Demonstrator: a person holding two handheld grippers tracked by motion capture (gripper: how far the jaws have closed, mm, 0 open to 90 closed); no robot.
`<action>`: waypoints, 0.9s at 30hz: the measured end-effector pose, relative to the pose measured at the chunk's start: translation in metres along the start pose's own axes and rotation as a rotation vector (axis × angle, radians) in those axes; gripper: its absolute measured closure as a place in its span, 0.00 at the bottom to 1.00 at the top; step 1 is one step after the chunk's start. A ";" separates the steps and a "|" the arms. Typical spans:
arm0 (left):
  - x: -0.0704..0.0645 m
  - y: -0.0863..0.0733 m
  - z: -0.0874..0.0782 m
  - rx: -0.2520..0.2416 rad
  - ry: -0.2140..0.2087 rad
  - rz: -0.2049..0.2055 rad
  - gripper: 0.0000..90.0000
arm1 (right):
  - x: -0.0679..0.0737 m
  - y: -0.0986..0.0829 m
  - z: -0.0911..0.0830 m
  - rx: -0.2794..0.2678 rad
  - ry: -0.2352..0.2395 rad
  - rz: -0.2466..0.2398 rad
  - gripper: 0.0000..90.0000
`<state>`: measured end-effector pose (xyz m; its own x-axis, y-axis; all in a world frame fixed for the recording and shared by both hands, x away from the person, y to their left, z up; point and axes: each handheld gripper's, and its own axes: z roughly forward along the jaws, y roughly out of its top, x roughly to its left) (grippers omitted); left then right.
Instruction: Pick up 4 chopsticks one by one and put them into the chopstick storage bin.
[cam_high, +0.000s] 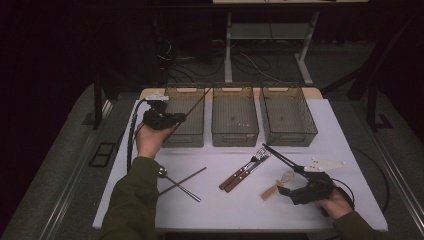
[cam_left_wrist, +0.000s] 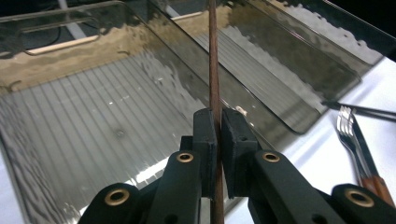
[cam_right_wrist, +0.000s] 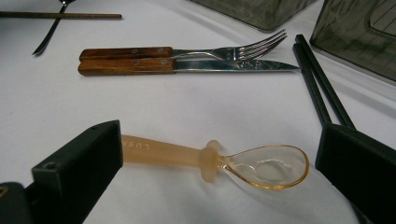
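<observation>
My left gripper (cam_high: 179, 118) (cam_left_wrist: 218, 135) is shut on a thin brown chopstick (cam_high: 198, 101) (cam_left_wrist: 214, 70). It holds the stick slanted over the left smoky plastic bin (cam_high: 186, 131) (cam_left_wrist: 84, 116). My right gripper (cam_high: 290, 189) (cam_right_wrist: 222, 140) rests low on the white table (cam_high: 240, 207), open. An amber translucent spoon (cam_high: 281, 181) (cam_right_wrist: 210, 157) lies between its jaws, touching neither.
The middle bin (cam_high: 234, 116) (cam_left_wrist: 280, 79) and right bin (cam_high: 287, 114) stand at the back. A wooden-handled fork (cam_high: 248, 166) (cam_right_wrist: 233, 50) and knife (cam_right_wrist: 210, 65) lie side by side, with black chopsticks (cam_high: 280, 157) (cam_right_wrist: 320, 84) beside them. Another brown chopstick (cam_high: 184, 179) crosses a metal spoon (cam_high: 181, 189).
</observation>
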<state>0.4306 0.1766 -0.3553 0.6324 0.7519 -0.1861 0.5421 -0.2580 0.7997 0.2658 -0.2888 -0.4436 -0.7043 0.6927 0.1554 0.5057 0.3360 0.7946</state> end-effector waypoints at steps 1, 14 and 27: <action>0.001 0.001 0.002 0.003 0.010 0.004 0.94 | 0.000 0.000 0.000 0.000 0.000 0.001 0.01; 0.025 0.012 0.022 0.023 0.086 -0.004 0.94 | 0.000 -0.001 -0.001 -0.007 0.008 0.005 0.01; 0.039 0.003 0.038 0.082 0.155 -0.042 0.94 | 0.001 -0.001 -0.002 -0.008 0.012 0.013 0.01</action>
<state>0.4777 0.1822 -0.3817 0.5191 0.8459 -0.1226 0.6134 -0.2688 0.7426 0.2638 -0.2898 -0.4431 -0.7035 0.6894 0.1725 0.5107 0.3216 0.7974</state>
